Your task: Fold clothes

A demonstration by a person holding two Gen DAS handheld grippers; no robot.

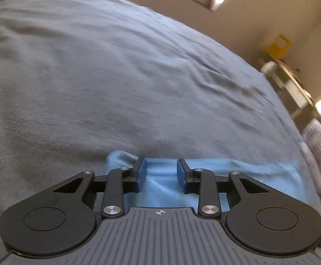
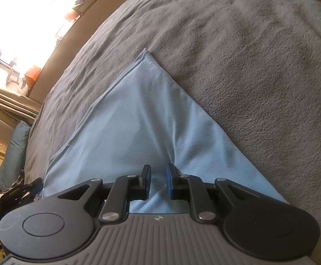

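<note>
Both grippers, left gripper (image 1: 161, 173) and right gripper (image 2: 158, 181), are hovering with jaws apart, holding nothing, over the light blue cloth (image 2: 138, 114) lying flat on the grey blanket (image 1: 116, 77), likely mid-fold, next needing a pinch on an edge.

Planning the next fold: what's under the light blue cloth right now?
The light blue cloth lies flat on a grey fleece blanket, which shows all around it. A second blue layer peeks out along its left edge. What lies beneath the cloth's middle is covered.
</note>
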